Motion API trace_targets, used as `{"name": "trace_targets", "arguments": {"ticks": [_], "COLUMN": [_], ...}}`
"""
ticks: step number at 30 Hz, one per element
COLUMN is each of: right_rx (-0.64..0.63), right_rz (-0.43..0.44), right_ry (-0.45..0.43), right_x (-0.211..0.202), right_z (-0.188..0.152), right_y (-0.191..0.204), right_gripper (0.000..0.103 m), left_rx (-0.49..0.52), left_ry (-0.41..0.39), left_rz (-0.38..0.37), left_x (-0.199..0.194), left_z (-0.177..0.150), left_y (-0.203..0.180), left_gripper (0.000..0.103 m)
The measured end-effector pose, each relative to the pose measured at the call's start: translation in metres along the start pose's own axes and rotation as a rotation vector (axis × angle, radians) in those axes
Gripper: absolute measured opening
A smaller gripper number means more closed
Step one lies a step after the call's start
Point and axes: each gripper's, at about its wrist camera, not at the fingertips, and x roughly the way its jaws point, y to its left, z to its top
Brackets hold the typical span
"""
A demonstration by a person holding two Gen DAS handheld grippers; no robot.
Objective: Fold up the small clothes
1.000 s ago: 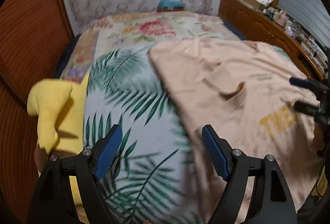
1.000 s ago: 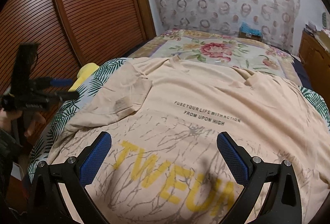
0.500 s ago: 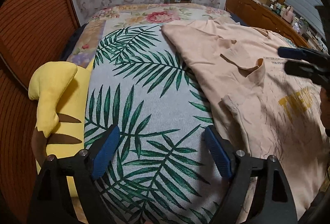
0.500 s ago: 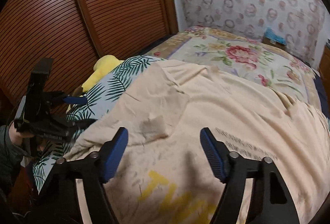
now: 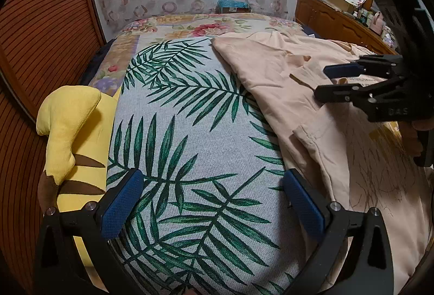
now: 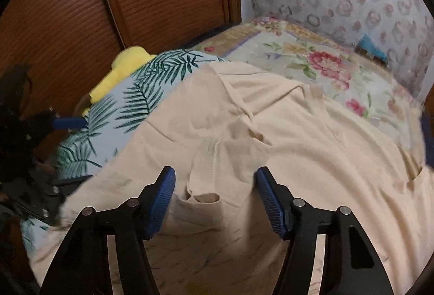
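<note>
A peach T-shirt (image 5: 274, 75) with printed lettering lies spread on the bed; it fills the right wrist view (image 6: 298, 137). Its folded-over sleeve (image 6: 206, 178) sits between the jaws of my right gripper (image 6: 214, 194), which is open just above it. In the left wrist view the right gripper (image 5: 333, 80) hovers over the shirt, jaws apart. My left gripper (image 5: 211, 200) is open and empty over the palm-leaf blanket (image 5: 190, 159), left of the shirt's edge.
A yellow plush toy (image 5: 70, 137) lies along the bed's left edge by the brown slatted wardrobe doors (image 6: 81, 10). A floral bedspread (image 5: 203, 26) covers the far end. A wooden cabinet (image 5: 339, 21) with clutter stands at the right.
The right gripper has swung left and down onto the shirt's sleeve and its jaws have narrowed. The left gripper has drawn back off the shirt over the leaf blanket.
</note>
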Motion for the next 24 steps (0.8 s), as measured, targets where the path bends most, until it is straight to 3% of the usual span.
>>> {"name": "trace_targets", "arguments": {"ticks": [4, 9, 12, 16, 24], "right_rx": [0.030, 0.157, 0.165, 0.185, 0.180], "right_rz": [-0.126, -0.155, -0.181, -0.160, 0.033], "right_ry": [0.007, -0.015, -0.017, -0.034, -0.081], "right_x": [-0.006, -0.029, -0.034, -0.039, -0.057], "right_z": [-0.012, -0.039, -0.050, -0.060, -0.069], "right_y": [-0.022, -0.057, -0.062, -0.051, -0.028], "right_gripper": [0.059, 0.059, 0.059, 0.059, 0.055], "left_rx": [0.000, 0.000, 0.000, 0.000, -0.052], "left_ry": [0.000, 0.000, 0.000, 0.000, 0.000], "left_rz": [0.000, 0.001, 0.001, 0.002, -0.001], "left_x": [0.000, 0.000, 0.000, 0.000, -0.010], "left_z": [0.000, -0.001, 0.000, 0.000, -0.005], "left_y": [0.000, -0.001, -0.001, -0.001, 0.004], "left_gripper": [0.103, 0.103, 0.103, 0.103, 0.103]}}
